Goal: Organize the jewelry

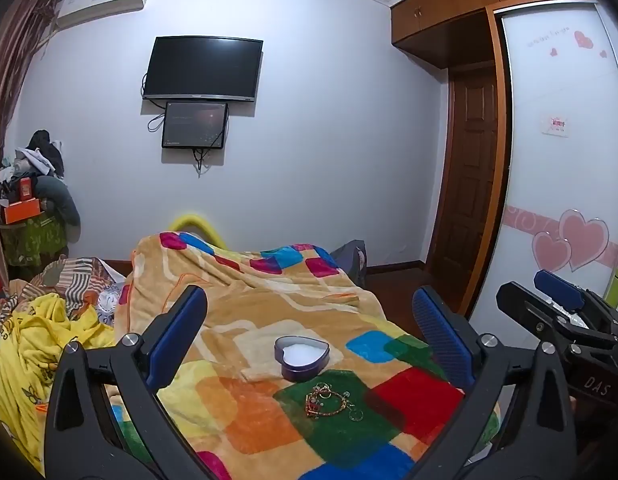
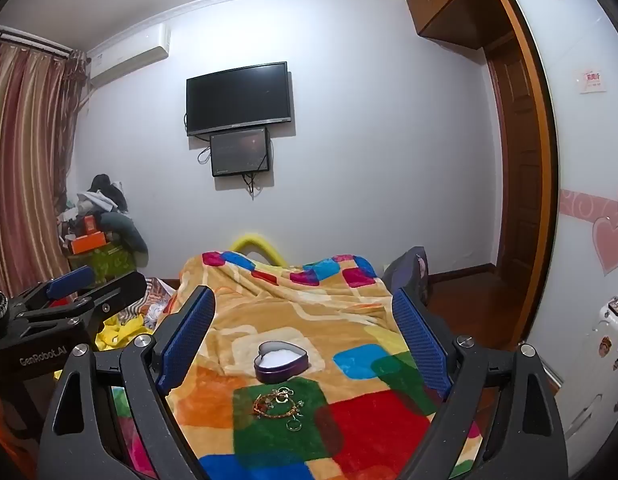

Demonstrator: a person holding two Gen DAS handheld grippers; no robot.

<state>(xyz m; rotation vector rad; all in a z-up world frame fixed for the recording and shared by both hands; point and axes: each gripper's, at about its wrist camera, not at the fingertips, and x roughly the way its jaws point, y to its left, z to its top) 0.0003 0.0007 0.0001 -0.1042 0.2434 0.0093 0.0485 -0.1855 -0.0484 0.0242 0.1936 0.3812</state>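
Note:
A small pile of gold jewelry (image 1: 331, 400) lies on a green patch of the colourful blanket (image 1: 249, 300); it also shows in the right wrist view (image 2: 279, 404). Just behind it stands an open purple heart-shaped tin (image 1: 301, 358) with a white lining, which the right wrist view also shows (image 2: 281, 361). My left gripper (image 1: 309, 320) is open and empty, above and in front of the tin. My right gripper (image 2: 305, 320) is open and empty, held likewise. Each gripper shows at the edge of the other's view.
The blanket (image 2: 309, 304) covers a raised surface. Yellow cloth (image 1: 37, 340) and bedding lie to the left. A cluttered pile (image 1: 29, 200) stands by the curtain. A wardrobe (image 1: 569, 160) and wooden door (image 1: 469, 180) stand on the right. A TV (image 1: 203, 68) hangs on the far wall.

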